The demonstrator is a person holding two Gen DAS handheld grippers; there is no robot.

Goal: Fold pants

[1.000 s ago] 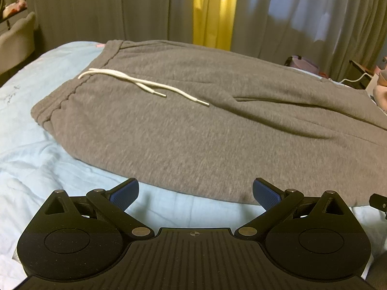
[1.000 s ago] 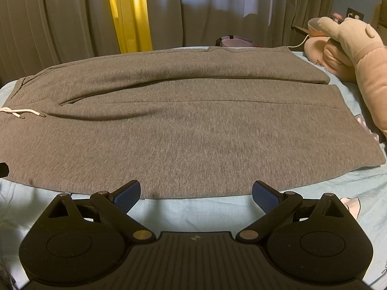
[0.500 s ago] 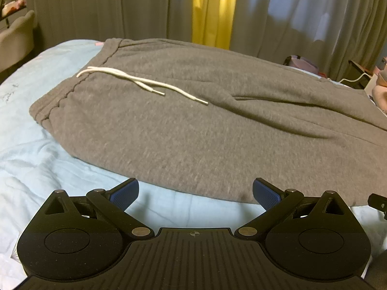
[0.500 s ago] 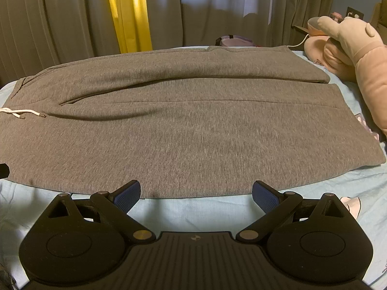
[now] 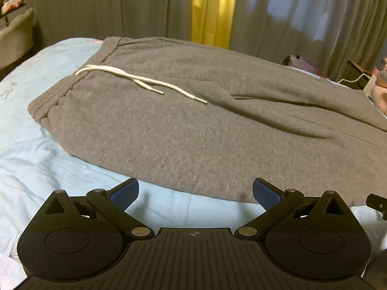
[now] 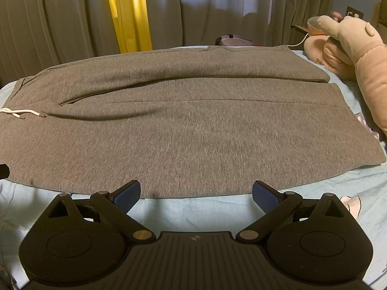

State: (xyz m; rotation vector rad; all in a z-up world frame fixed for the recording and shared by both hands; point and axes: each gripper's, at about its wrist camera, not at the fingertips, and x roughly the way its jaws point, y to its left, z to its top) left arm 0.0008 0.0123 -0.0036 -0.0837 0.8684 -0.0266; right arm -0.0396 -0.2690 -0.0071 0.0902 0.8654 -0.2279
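I am holding both tools just short of the near edge of the pants (image 6: pixel 193 125), which are lying flat and lengthwise across the bed (image 5: pixel 36 145), waistband to my left and leg hems to my right. My left gripper (image 5: pixel 195 192) is hovering over the sheet near the waist end, its jaws spread wide and holding nothing; the white drawstring (image 5: pixel 142 82) is lying loose on the cloth beyond it. My right gripper (image 6: pixel 196 193) is likewise spread and empty, facing the long edge of the near leg. The far leg is lying beside the near one, so I judge no fold is made yet and I am only lining up for the first grab. Next, I think, each tool needs to come down onto that near edge, pinch it, and carry it over the far leg. A plush toy (image 6: pixel 358 55) is sitting by the hems, well clear of my right tool.
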